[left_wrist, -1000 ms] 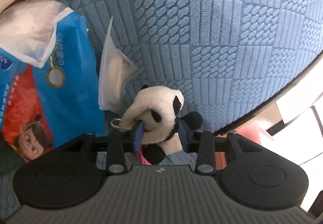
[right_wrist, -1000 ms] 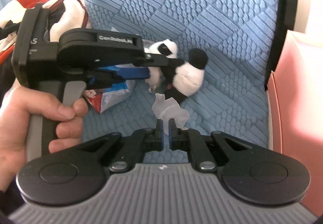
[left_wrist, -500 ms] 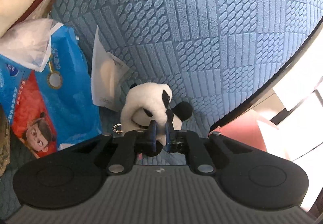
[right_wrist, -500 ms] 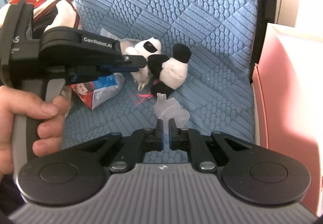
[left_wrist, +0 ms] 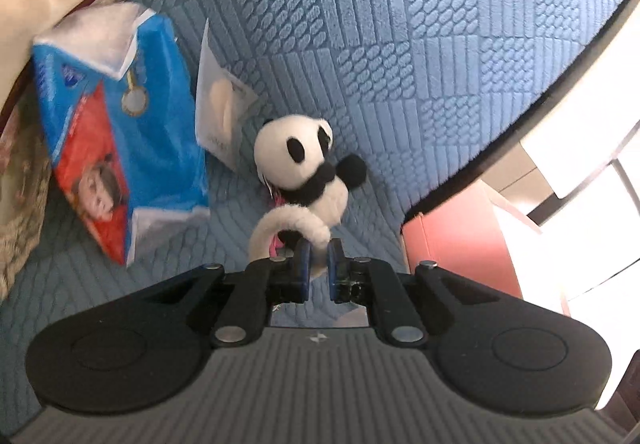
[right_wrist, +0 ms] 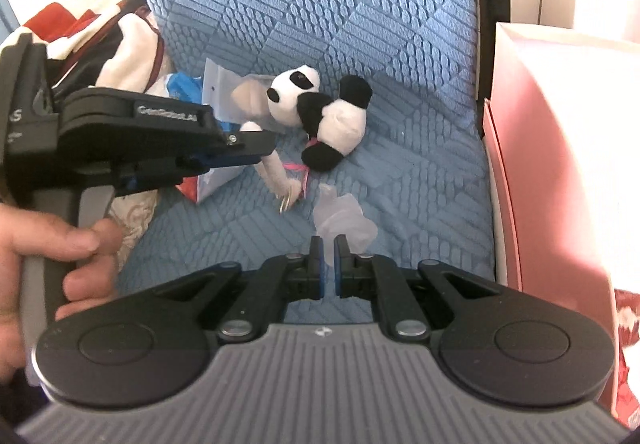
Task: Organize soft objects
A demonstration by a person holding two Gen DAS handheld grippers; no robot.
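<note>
On the blue seat cushion [left_wrist: 400,24], with its plush weave of ribbed and pebbled squares, I see the panda plush [left_wrist: 304,168] lying close to the backrest, its round white head and black fuzzy ears up. My left gripper [left_wrist: 319,248] is clamped on a long white fleecy loop of that toy, which curves back from the body into the blue pads; its jaws have just been closing on it. My right gripper [right_wrist: 327,244] is pinched tight on a crumpled scrap of translucent film [right_wrist: 340,216], thin and cloudy. Beside the panda lies a glossy blue and red tissue pack [left_wrist: 120,148], squarish and soft-cornered, and between the two stands a flat clear sleeve [left_wrist: 218,112] with something pale in it. A small metal ring [right_wrist: 285,203] hangs from the loop's end. To the right rises a smooth pink box [right_wrist: 552,164].
</note>
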